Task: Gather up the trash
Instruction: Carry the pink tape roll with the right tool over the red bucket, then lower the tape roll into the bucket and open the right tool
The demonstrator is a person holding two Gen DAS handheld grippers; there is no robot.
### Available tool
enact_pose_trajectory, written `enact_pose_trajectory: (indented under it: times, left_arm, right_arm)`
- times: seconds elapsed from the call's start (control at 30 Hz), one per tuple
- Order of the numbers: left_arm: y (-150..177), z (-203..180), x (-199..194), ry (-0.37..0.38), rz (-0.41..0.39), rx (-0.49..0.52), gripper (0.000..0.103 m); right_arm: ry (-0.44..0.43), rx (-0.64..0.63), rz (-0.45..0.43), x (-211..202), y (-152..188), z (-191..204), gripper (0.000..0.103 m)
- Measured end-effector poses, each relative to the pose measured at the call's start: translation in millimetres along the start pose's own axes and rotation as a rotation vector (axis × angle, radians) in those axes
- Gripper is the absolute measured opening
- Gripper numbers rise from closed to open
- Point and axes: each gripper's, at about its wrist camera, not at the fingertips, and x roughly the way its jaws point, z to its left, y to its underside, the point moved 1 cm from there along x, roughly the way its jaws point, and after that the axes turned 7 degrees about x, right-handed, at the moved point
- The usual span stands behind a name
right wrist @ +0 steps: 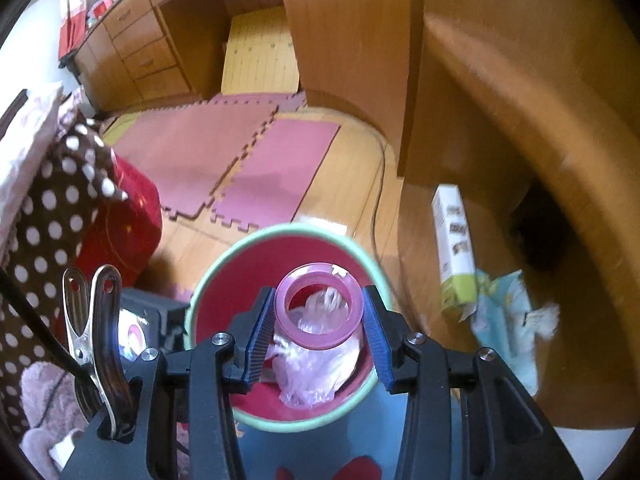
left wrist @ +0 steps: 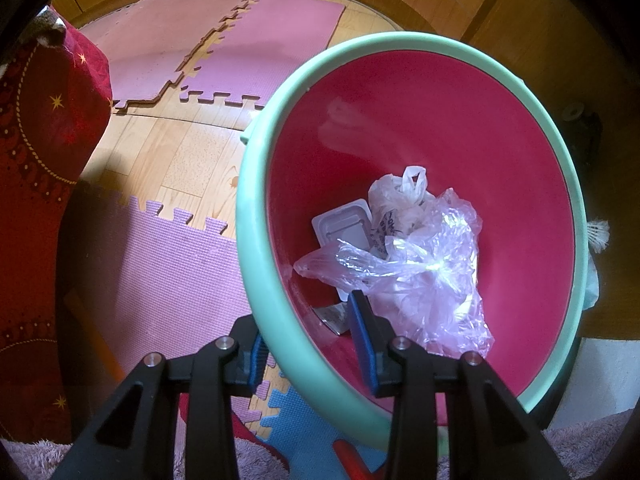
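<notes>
the left gripper (left wrist: 316,340) has its fingers clamped on the green rim of the bin (left wrist: 256,248), one finger outside and one inside the red wall, above foam mats (left wrist: 168,264) on the wooden floor. the right gripper (right wrist: 319,330) hangs over the same bin (right wrist: 208,280), its fingers closed on a pink ring (right wrist: 319,312). a crumpled plastic bag (left wrist: 424,276) and a white tray (left wrist: 344,228) lie at the bottom of the bin.

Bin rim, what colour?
Mint green rim, magenta inside; clearest in the left wrist view.
</notes>
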Motion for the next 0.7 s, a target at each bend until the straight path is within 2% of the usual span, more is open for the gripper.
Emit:
enact_pose_trajectory:
  times: [0.43, 0.7]
  left_arm:
    - [0.0, 0.1, -0.1, 0.000, 0.000, 0.000, 0.038]
    - [-2.0, 0.6, -0.6, -0.002, 0.001, 0.001, 0.038]
  right_arm:
    - [-0.009, 0.024, 0.164, 80.4, 50.2, -4.6, 0.044]
    - [0.001, 0.018, 0.196, 96.2, 61.4, -8.7, 0.044]
